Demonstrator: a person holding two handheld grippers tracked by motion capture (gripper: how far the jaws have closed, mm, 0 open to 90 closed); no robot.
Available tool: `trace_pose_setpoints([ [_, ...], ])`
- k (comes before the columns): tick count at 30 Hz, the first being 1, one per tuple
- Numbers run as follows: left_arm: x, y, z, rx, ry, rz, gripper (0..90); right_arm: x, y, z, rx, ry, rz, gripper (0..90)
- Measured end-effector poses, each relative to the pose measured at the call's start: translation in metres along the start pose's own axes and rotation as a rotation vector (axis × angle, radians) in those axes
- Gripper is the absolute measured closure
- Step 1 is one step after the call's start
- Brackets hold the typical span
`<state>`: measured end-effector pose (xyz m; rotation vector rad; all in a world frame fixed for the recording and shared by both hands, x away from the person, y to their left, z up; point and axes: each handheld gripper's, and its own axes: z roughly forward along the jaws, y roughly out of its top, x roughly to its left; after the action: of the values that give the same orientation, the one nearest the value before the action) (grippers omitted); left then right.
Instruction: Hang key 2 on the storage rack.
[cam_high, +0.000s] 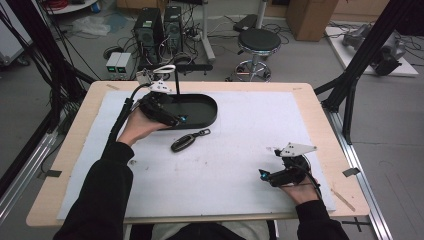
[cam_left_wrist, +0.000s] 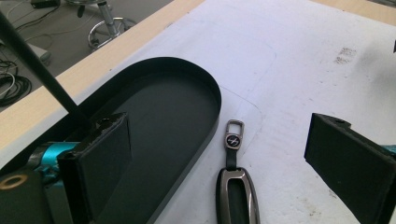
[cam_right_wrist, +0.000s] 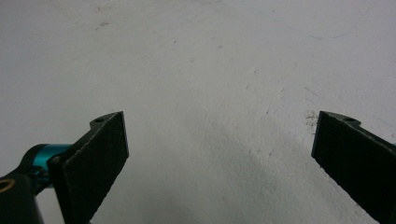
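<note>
left gripper (cam_high: 181, 119) jaws wide apart, empty, over tray's near rim, aimed at key fob | right gripper (cam_high: 264, 175) jaws wide apart, empty, low over white mat (cam_high: 240, 150), well apart from fob | key fob (cam_high: 188, 140) flat on mat just beside black oval tray (cam_high: 210, 107), outside it, ring end toward tray

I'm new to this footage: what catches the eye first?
A black oval tray sits at the far left of the white mat, with a dark car key fob lying just in front of it. The left gripper hovers open over the fob; the right gripper rests open near the mat's right.
</note>
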<state>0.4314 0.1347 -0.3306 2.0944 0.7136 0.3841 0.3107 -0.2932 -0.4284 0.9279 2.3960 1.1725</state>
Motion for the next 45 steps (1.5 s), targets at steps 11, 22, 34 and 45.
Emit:
trace_pose_setpoints([
  [11,-0.010,-0.004,0.020,0.058,-0.020,0.024,8.1,0.000,0.000,0.000,0.000,0.000,-0.001,3.0],
  [22,-0.015,-0.009,0.037,0.112,-0.047,0.030,8.1,0.000,0.000,0.000,0.001,0.002,0.000,3.0],
  [34,-0.022,-0.020,0.065,0.220,-0.091,0.041,8.8,0.000,-0.001,0.000,0.004,0.004,0.000,3.0],
  [45,-0.029,-0.029,0.087,0.313,-0.137,0.050,11.4,0.000,-0.001,0.000,0.010,0.003,-0.004,3.0],
])
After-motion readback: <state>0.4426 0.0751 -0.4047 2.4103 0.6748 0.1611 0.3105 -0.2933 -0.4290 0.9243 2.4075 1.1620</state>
